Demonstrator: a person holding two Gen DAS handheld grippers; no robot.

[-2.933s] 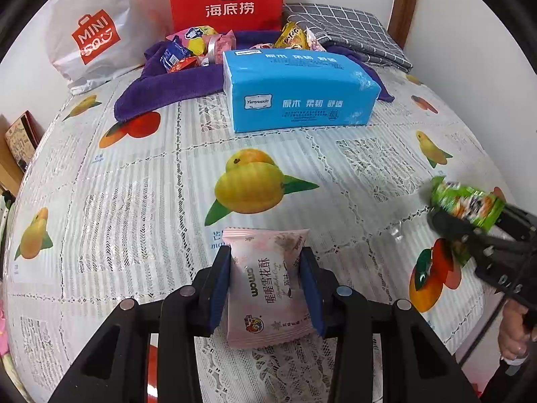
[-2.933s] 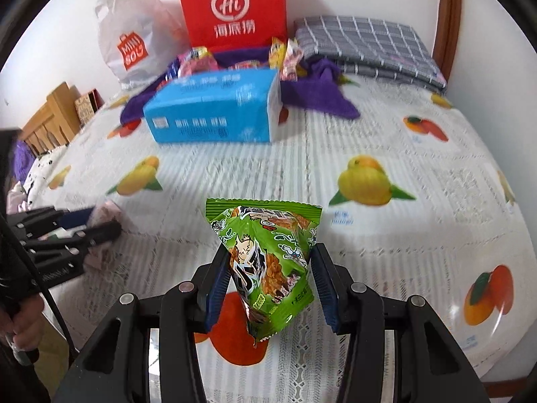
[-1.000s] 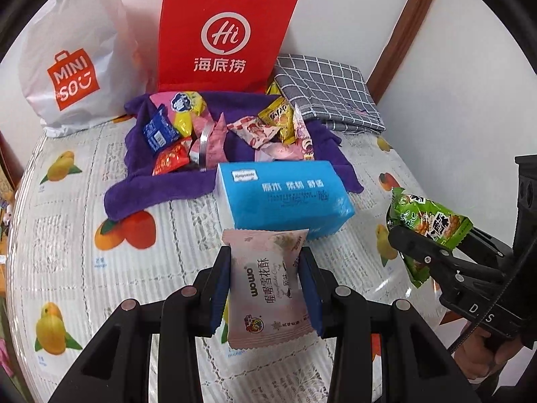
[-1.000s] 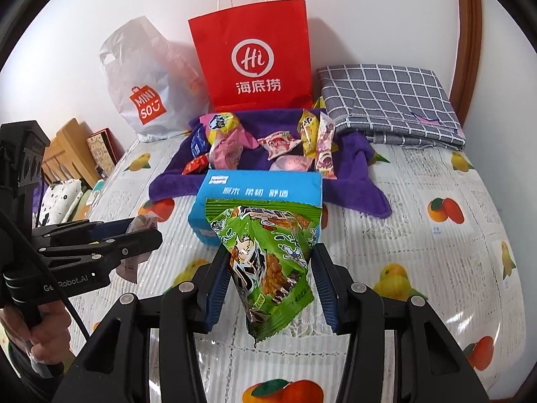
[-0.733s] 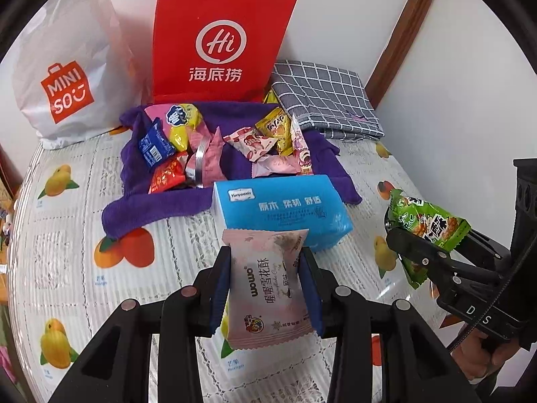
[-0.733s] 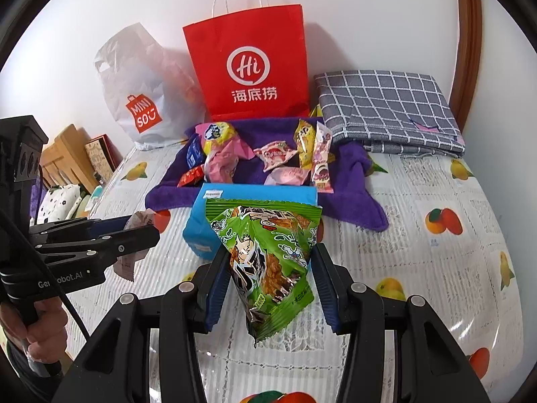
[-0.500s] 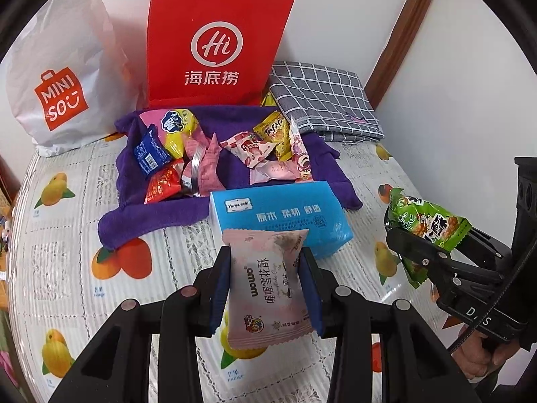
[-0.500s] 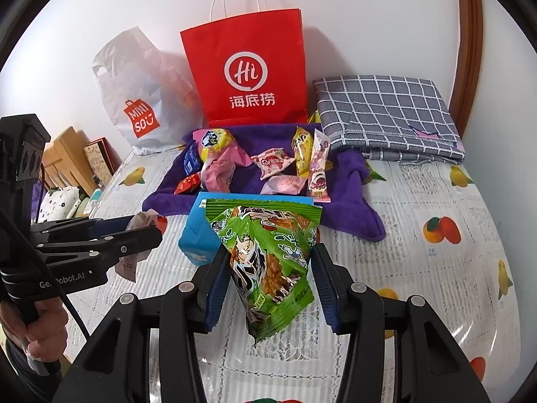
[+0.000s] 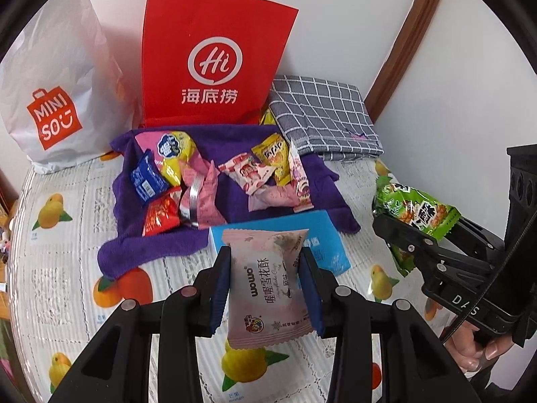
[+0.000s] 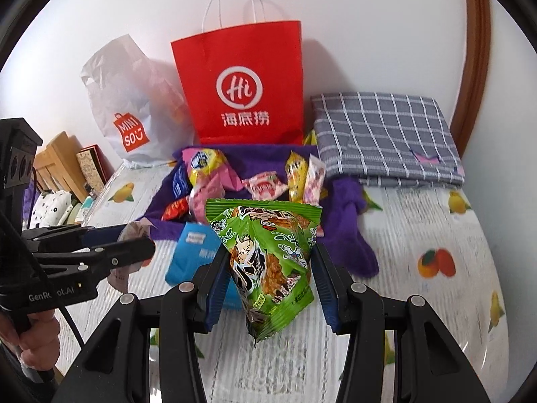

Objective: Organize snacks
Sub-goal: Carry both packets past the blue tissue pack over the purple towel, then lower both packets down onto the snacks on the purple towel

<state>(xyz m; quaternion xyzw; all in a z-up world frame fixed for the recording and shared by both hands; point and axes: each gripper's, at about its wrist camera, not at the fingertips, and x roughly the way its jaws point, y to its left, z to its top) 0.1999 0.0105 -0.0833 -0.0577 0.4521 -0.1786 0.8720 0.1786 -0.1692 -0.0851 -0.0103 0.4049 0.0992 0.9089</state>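
Note:
My left gripper (image 9: 265,262) is shut on a pink snack packet (image 9: 266,288) and holds it above the bed, over the near end of a blue tissue box (image 9: 325,235). My right gripper (image 10: 266,268) is shut on a green snack bag (image 10: 268,262), also held in the air; the bag shows at the right of the left wrist view (image 9: 416,211). Several loose snacks (image 9: 248,174) lie on a purple towel (image 9: 151,245) behind the box. A red Hi paper bag (image 9: 214,63) stands upright against the wall behind the towel.
A white Miniso plastic bag (image 9: 57,100) sits left of the red bag. A folded grey checked cloth (image 9: 322,117) lies to its right. The bed has a fruit-print cover (image 9: 67,285). Wooden furniture (image 10: 57,164) stands beyond the bed's left edge.
Both grippers have risen and moved forward toward the towel and red bag, each still holding its packet. The tissue box now lies under the grippers.

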